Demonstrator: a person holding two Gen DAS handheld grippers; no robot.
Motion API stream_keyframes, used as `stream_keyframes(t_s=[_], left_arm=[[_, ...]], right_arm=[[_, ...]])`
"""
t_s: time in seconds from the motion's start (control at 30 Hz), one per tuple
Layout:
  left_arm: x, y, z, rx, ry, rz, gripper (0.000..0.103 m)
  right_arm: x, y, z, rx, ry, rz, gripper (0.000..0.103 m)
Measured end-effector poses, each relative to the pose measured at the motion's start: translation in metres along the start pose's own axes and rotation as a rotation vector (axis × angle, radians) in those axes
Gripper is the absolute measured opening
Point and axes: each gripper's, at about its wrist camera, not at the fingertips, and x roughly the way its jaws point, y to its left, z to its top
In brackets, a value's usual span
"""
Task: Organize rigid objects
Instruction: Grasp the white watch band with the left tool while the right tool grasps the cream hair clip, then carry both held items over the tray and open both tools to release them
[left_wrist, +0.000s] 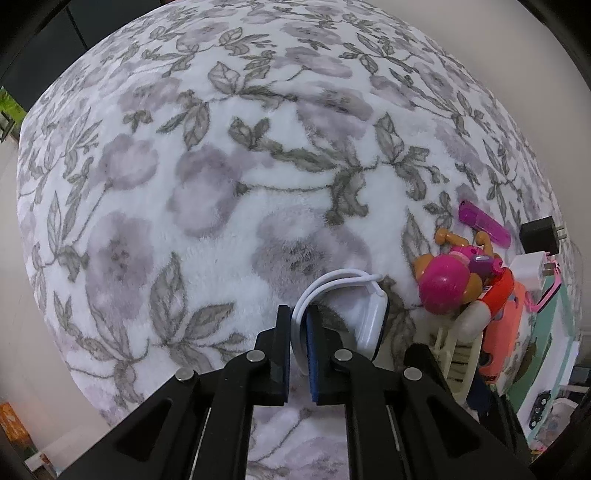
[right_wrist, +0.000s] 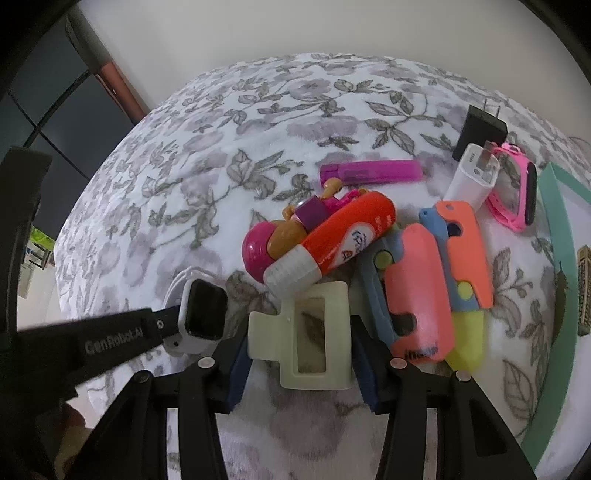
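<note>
Right wrist view: your right gripper (right_wrist: 299, 354) has its jaws closed on the cream hair clip (right_wrist: 310, 339), on the bed (right_wrist: 207, 184); lift it straight up. Your left gripper (left_wrist: 298, 332) pinches the white watch (left_wrist: 369, 325) strap.

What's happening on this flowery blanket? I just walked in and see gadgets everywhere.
A person is sorting small things with two handheld grippers. The left gripper is shut on the strap of a white smartwatch, which rests on the blanket. The right gripper has a cream hair claw clip between its fingers. The other toys and chargers, like the orange tube, lie piled beside them.
</note>
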Motion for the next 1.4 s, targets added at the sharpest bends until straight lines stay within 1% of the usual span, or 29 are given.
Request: stream_keyframes(t_s=[0.1, 0.17, 0.33, 0.47, 0.57, 0.73, 0.83, 0.9, 0.97, 1.0, 1.07, 1.23, 1.4], left_arm=[[-0.002, 0.002, -0.002, -0.001, -0.003, -0.004, 0.006], [-0.008, 0.002, -0.005, -0.003, -0.007, -0.009, 0.006], [-0.026, -0.002, -0.008, 0.003, -0.044, -0.025, 0.006], [-0.052, -0.009, -0.013, 0.018, -0.110, -0.043, 0.006], [-0.077, -0.020, -0.020, 0.051, -0.188, -0.061, 0.006], [-0.109, -0.049, -0.035, 0.135, -0.285, -0.110, 0.006], [-0.117, -0.074, -0.045, 0.193, -0.319, -0.135, 0.006], [-0.123, -0.092, -0.057, 0.246, -0.333, -0.157, 0.006], [-0.125, -0.110, -0.069, 0.301, -0.337, -0.180, 0.006], [-0.125, -0.120, -0.077, 0.334, -0.332, -0.198, 0.006], [-0.123, -0.137, -0.089, 0.386, -0.315, -0.224, 0.006], [-0.114, -0.177, -0.124, 0.521, -0.314, -0.227, 0.006], [-0.101, -0.207, -0.154, 0.629, -0.271, -0.258, 0.006]], right_arm=[[-0.006, -0.003, -0.003, 0.005, 0.003, -0.003, 0.051], [-0.013, -0.007, -0.005, 0.022, 0.000, 0.017, 0.051], [-0.033, -0.014, -0.010, 0.046, -0.015, 0.046, 0.051], [-0.055, -0.023, -0.011, 0.081, -0.052, 0.058, 0.051], [-0.082, -0.034, -0.008, 0.109, -0.113, 0.054, 0.051], [-0.139, -0.059, -0.007, 0.131, -0.256, -0.040, 0.051], [-0.168, -0.081, -0.009, 0.168, -0.314, -0.096, 0.051], [-0.183, -0.095, -0.010, 0.189, -0.335, -0.157, 0.051], [-0.194, -0.111, -0.014, 0.208, -0.339, -0.221, 0.051], [-0.200, -0.122, -0.018, 0.223, -0.333, -0.263, 0.051], [-0.208, -0.145, -0.024, 0.254, -0.332, -0.315, 0.051], [-0.220, -0.198, -0.043, 0.353, -0.305, -0.374, 0.051], [-0.224, -0.240, -0.062, 0.455, -0.256, -0.406, 0.051]])
